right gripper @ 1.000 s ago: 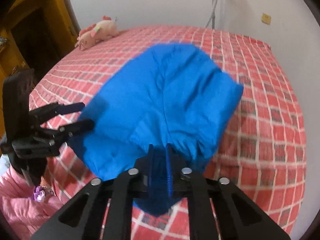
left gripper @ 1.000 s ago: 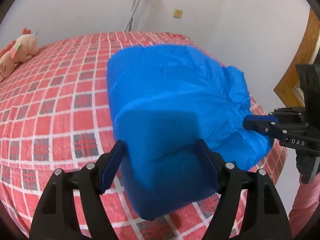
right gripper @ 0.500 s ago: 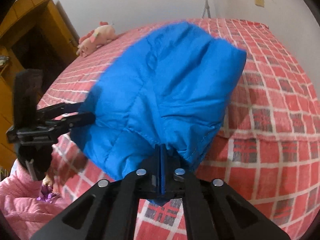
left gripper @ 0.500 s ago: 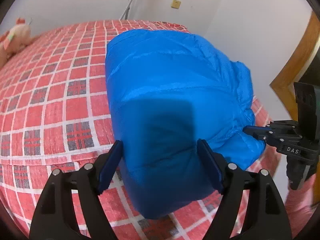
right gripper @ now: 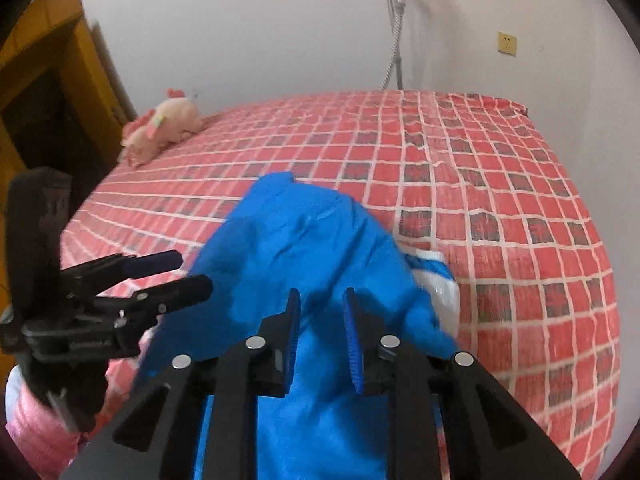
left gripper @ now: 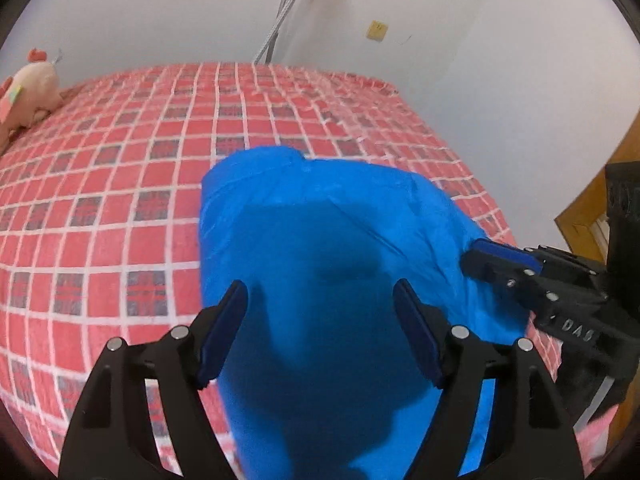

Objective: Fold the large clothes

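Blue padded garment (left gripper: 320, 248) lies bunched at the near edge of the red checked bed (left gripper: 120, 184), its long axis running away from both tools. Left gripper (left gripper: 320, 332) is spread wide astride its near end, apparently not pinching. Right gripper (right gripper: 320, 328), jaws just parted, straddles the fabric, released.

The blue jacket (left gripper: 320, 264) ran off the bottom edge in both wrist views, so its near end could not be seen. A white patch (right gripper: 436, 280) at its right side was too smeared to identify. The pink plush toy (left gripper: 28, 92) was cut by the left edge. Motion blur softened the checked bedspread (left gripper: 120, 184) throughout.
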Demonstrator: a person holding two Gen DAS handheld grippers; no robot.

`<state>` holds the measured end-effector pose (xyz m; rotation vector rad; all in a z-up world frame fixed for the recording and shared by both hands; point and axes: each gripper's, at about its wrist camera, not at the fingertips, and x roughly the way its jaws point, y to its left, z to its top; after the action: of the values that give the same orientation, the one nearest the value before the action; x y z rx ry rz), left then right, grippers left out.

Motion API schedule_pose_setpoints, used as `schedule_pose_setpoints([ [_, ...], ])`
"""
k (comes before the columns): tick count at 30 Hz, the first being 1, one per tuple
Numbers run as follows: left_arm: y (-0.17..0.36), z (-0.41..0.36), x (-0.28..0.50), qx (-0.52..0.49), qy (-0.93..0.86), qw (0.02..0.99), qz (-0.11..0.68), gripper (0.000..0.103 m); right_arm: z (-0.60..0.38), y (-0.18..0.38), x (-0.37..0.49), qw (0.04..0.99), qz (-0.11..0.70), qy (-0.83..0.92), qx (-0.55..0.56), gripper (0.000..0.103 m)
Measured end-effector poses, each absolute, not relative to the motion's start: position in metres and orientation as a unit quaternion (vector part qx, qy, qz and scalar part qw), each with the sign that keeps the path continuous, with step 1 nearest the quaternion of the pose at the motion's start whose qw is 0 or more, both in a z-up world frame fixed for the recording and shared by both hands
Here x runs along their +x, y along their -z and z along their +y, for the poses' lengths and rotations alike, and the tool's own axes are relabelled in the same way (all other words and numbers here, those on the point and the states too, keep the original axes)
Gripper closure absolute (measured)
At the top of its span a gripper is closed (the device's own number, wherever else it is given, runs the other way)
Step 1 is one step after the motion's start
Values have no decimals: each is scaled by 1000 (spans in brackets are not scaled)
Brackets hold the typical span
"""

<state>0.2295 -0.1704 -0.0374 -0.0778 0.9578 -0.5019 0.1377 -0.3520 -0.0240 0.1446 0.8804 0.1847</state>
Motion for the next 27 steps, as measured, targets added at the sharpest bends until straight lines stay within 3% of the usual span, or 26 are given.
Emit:
schedule_pose_setpoints([
  [7,68,-174,266,-46,227,836,497,27,-385,75,164,881,445,-90,134,88],
  [11,68,-172,267,-46,222,836,500,27,-393,74,161,875,444,-99,166,88],
  [19,44,-149,204,-35,227,860,455,29,-367,26,90,899,410,-118,96,81],
  [27,51,-147,150,-6,228,873,431,29,-352,42,45,902,412,-115,68,80],
])
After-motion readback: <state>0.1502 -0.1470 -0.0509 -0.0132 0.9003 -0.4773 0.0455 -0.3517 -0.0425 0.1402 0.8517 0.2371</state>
